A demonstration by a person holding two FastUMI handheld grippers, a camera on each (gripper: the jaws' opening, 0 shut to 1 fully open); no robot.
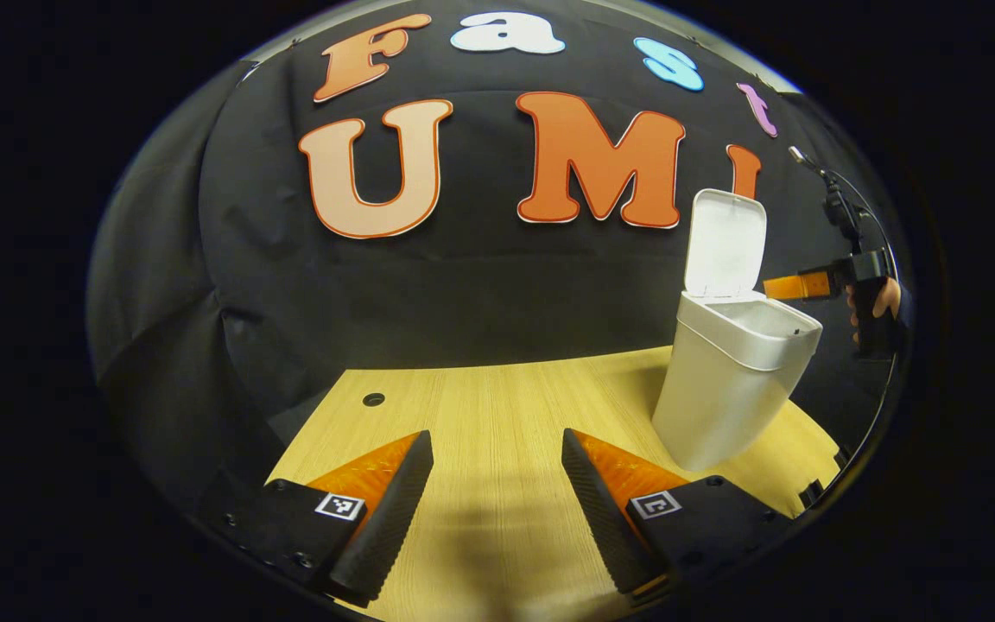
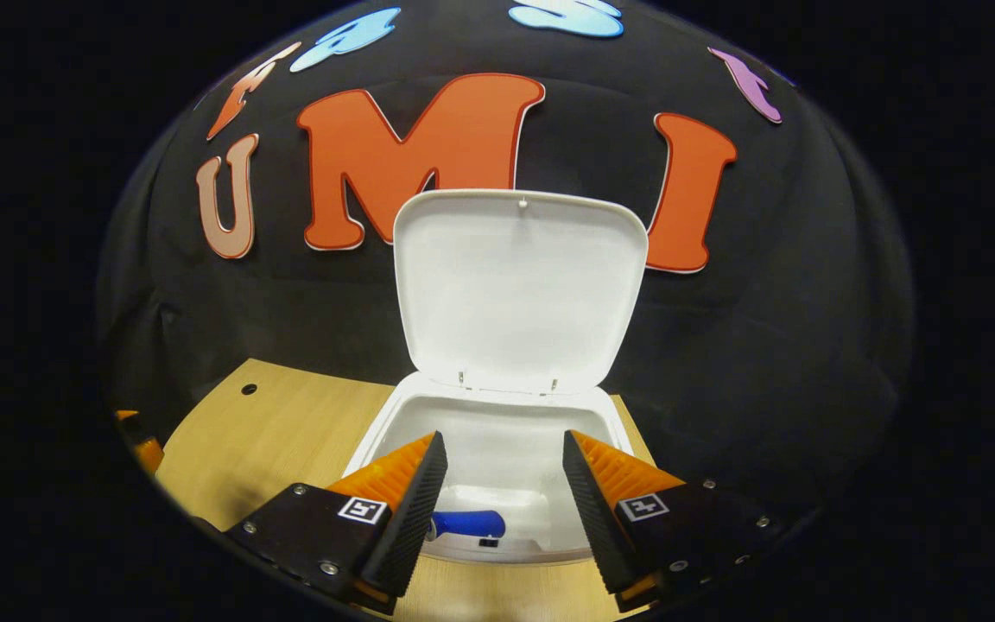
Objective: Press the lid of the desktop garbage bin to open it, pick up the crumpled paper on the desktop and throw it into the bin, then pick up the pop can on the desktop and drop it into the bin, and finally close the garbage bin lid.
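right gripper (image 2: 497, 484): fingers spread, nothing between them; held above the front of the bin's mouth, looking down into it.
left gripper (image 1: 497, 497): fingers spread wide, empty, low over the bare wooden desktop (image 1: 480, 406).
bin interior: a blue cylinder end (image 2: 467, 523) lies at the bottom, between the right fingers in the right gripper view. Probably the pop can; too little shows to be sure. Crumpled paper: cannot tell.
garbage bin (image 1: 726, 389): white plastic, stands upright on the desktop, right of the left gripper.
lid (image 2: 519, 289): swung up, near vertical, hinged at the rear rim.
handling (judgement): lid is thin, stiff, smooth and light; the bin is light and may slide or tip. Press on the lid's top free edge, pushing forward and down.
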